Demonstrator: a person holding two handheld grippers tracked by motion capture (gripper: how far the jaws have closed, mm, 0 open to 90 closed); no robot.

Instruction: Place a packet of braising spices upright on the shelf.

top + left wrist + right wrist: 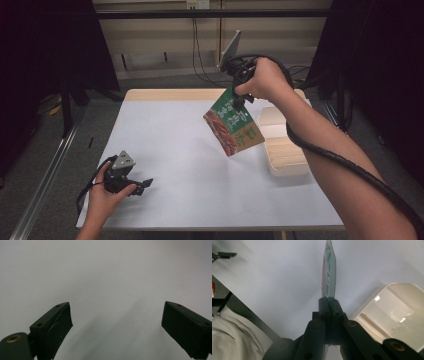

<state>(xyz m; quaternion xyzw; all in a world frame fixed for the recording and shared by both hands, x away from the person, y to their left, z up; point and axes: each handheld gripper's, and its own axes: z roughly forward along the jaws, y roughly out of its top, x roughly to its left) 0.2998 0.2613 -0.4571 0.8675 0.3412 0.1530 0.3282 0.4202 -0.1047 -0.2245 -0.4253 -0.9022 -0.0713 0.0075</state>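
A flat green, red and brown packet (232, 124) hangs in the air over the table's right half, tilted, with my right gripper (239, 98) shut on its top edge. In the right gripper view the packet (328, 272) is seen edge-on, pinched between the two black jaws of the right gripper (329, 301). My left gripper (142, 184) rests at the table's front left in a hand, jaws pointing right. The left gripper (117, 322) stands open over bare white table, with nothing between its fingers (58, 326).
A cream plastic tray (285, 147) sits at the table's right edge, just right of and below the packet; its rim (372, 302) is also in the right gripper view. The white table (180, 150) has a wooden strip at the far edge. Cables hang behind.
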